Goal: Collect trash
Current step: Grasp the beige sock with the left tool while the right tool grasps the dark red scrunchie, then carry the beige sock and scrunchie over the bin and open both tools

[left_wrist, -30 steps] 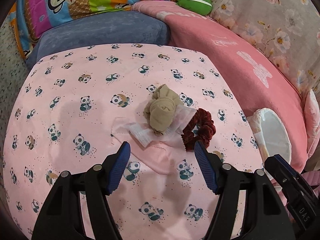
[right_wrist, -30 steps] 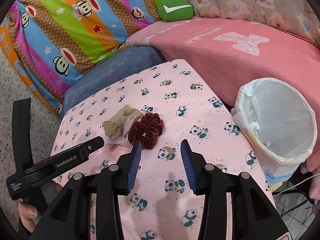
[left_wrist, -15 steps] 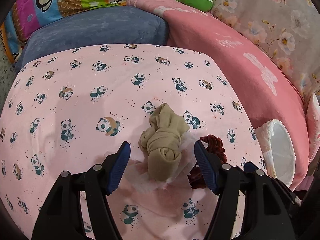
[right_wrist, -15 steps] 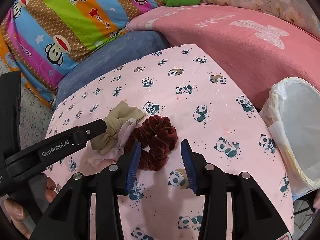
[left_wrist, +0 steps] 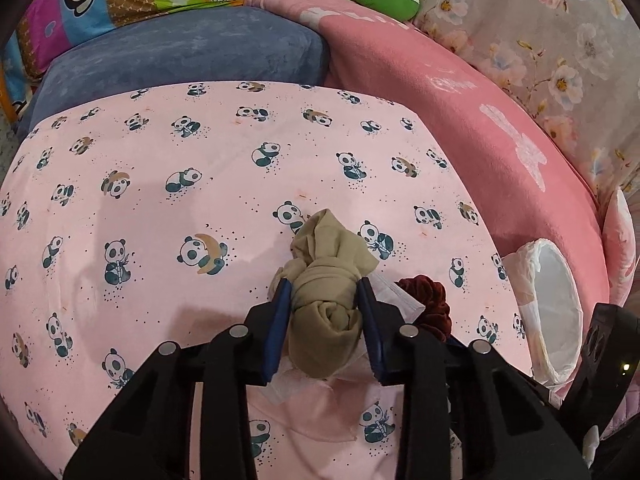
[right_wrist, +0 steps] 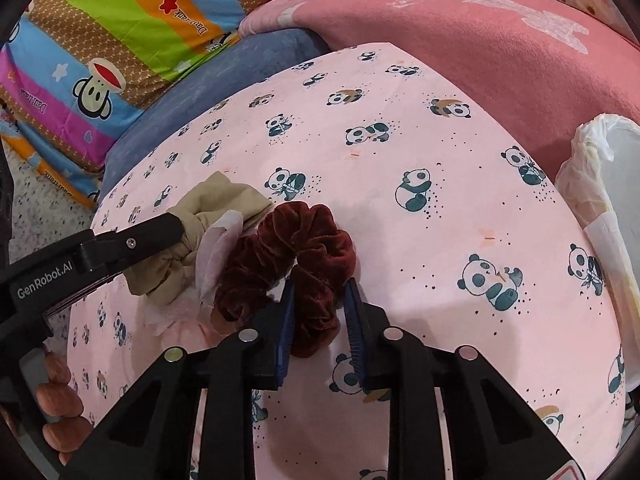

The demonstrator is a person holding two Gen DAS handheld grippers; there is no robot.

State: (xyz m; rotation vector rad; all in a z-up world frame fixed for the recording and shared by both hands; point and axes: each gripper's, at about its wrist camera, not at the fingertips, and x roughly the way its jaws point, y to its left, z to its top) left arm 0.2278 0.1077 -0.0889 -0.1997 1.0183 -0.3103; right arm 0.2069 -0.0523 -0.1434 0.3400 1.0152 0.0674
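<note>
Pinching from both sides, my left claw [left_wrist: 325, 322] has just been closing and its blue pads now press the rolled beige sock [left_wrist: 326, 280], which lies on crumpled white wrappers [left_wrist: 394, 300] on the panda-print surface [left_wrist: 160, 200]. At its 3 o'clock sits the maroon scrunchie [right_wrist: 288, 264]; my right claw [right_wrist: 318, 320] has just narrowed onto its near loop. "GenRobot.AI" shows on the left claw's side. At 2 o'clock stands the white-lined bin [right_wrist: 600, 184].
</note>
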